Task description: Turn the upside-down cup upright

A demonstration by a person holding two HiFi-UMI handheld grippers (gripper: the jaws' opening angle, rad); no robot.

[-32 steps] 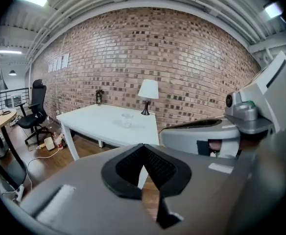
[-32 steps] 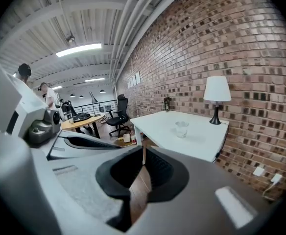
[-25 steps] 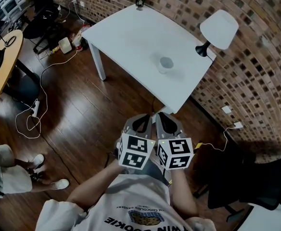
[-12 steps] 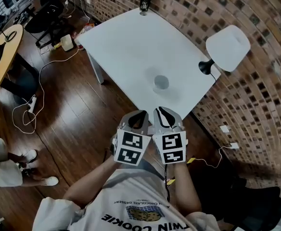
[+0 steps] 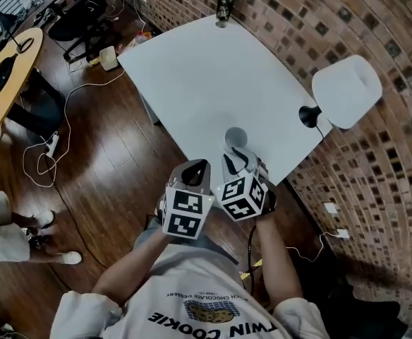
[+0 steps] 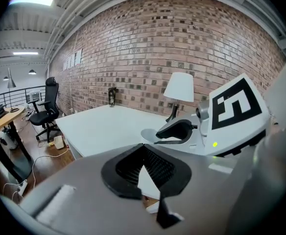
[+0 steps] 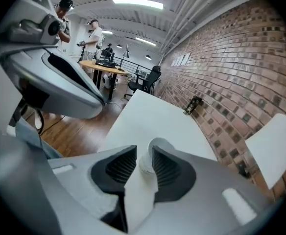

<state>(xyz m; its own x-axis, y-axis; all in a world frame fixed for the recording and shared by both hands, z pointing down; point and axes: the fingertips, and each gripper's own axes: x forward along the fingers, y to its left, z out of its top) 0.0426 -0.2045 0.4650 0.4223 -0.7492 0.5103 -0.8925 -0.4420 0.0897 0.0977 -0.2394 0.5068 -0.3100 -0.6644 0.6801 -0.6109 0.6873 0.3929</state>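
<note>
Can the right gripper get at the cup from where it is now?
Probably yes. The jaws of the right gripper have just been opening, and the cup shows in the gap between them, not yet pinched. It stands alone near the edge of the table; the lamp is well aside.

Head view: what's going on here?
A person holds a two-jaw claw in each hand at the near edge of the white rectangular table. The right claw has just been opening its jaws and lines up on the small white cup, which shows between them, not yet gripped. The left claw is shut and empty beside it.
</note>
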